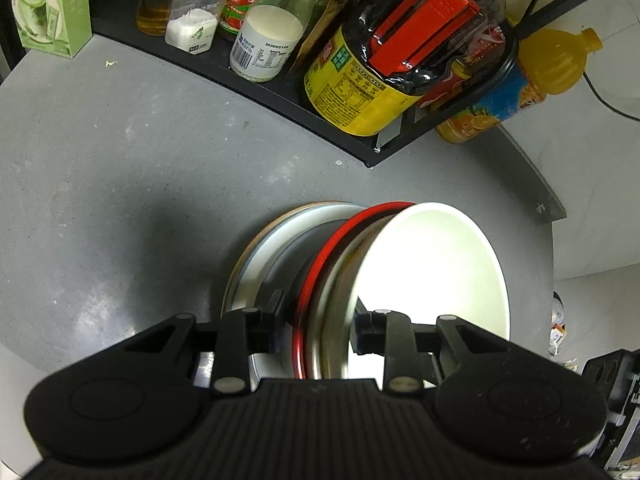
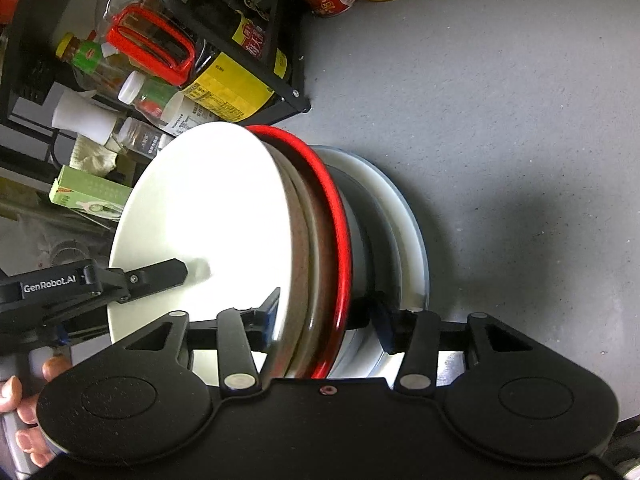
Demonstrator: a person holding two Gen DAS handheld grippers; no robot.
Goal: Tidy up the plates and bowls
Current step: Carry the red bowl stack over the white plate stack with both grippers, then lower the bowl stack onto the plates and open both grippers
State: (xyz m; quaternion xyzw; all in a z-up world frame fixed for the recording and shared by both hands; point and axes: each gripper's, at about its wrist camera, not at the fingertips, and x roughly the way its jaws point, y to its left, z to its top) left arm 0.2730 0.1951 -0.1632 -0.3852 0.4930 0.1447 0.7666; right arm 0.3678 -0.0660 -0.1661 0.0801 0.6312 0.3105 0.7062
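Nested bowls are held together: a white bowl (image 1: 432,272) innermost, a steel-coloured bowl (image 1: 332,304) around it, and a red-rimmed black bowl (image 1: 320,264) outermost. My left gripper (image 1: 320,320) is shut across their rims, one finger inside the white bowl and one on the black outside. From the opposite side my right gripper (image 2: 326,320) clamps the same white bowl (image 2: 208,216) and red-rimmed bowl (image 2: 340,216). One finger of the left gripper (image 2: 160,274) shows inside the white bowl. Beneath the bowls lie stacked white plates (image 1: 256,256) (image 2: 408,216) on the grey counter (image 1: 100,180).
A black rack (image 1: 280,92) at the back holds bottles, a salt shaker (image 1: 192,20) and a yellow-labelled jar (image 1: 360,80). An orange juice bottle (image 1: 532,76) and a green box (image 1: 52,8) stand beside it. A hand (image 2: 24,400) grips the left tool. The counter edge (image 1: 536,184) runs on the right.
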